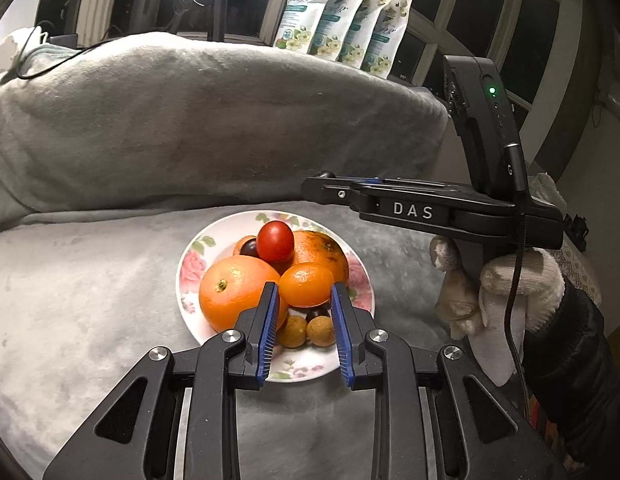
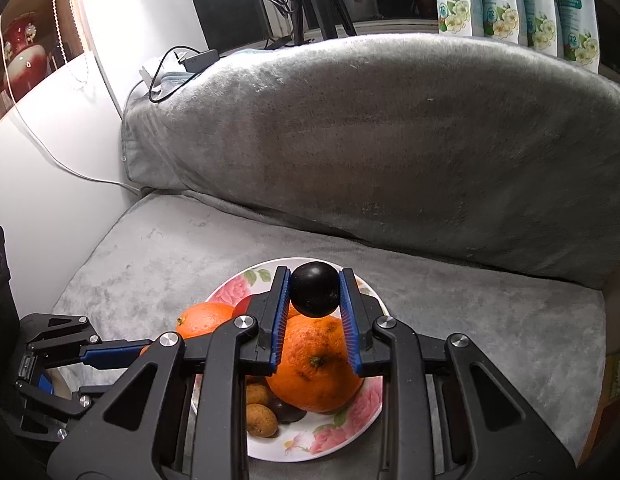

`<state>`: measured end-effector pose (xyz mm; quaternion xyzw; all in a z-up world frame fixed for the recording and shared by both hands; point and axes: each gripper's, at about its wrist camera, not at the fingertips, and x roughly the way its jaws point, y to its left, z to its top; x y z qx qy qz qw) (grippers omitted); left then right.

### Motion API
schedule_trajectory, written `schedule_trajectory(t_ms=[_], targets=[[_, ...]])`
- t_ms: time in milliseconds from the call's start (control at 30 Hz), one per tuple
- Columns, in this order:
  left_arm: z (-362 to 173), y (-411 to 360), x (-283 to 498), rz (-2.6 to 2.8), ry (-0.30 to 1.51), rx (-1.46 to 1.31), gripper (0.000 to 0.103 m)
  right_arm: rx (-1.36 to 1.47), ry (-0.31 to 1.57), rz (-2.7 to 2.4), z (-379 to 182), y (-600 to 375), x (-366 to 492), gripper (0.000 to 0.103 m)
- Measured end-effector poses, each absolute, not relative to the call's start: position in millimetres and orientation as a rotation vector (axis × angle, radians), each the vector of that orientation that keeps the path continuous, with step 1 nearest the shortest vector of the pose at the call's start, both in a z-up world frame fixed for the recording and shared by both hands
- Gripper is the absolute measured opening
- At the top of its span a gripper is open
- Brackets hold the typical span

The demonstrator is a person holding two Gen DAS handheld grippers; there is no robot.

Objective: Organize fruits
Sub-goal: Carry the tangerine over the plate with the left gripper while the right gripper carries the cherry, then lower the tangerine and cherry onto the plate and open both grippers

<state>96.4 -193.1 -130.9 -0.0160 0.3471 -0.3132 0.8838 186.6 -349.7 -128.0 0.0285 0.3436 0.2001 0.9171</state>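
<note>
Dark plum pinched in right gripper, frame centre, above floral plate. Left gripper clamped on small mandarin over the pile. Judgement: lower slowly, release into gap. Obstacles: big orange, longans, red tomato; roll risk. Grey blanket behind.

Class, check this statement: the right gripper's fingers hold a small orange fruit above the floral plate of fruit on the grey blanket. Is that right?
Not quite. In the right wrist view, the right gripper holds a dark, nearly black round fruit, not an orange one. It is above the floral plate of fruit on the grey blanket.
</note>
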Motion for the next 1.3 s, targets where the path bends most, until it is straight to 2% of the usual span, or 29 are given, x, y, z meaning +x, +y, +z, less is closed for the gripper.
schedule_trajectory(t_ms=[1200,1300], targets=[[-137,-209,103,-0.659,0.731,-0.001,0.026,0.112,0.754,0.456,-140,-357,201,0.026],[-136,-209,102,-0.656,0.723,0.003,0.029,0.112,0.752,0.457,-140,-357,200,0.031]])
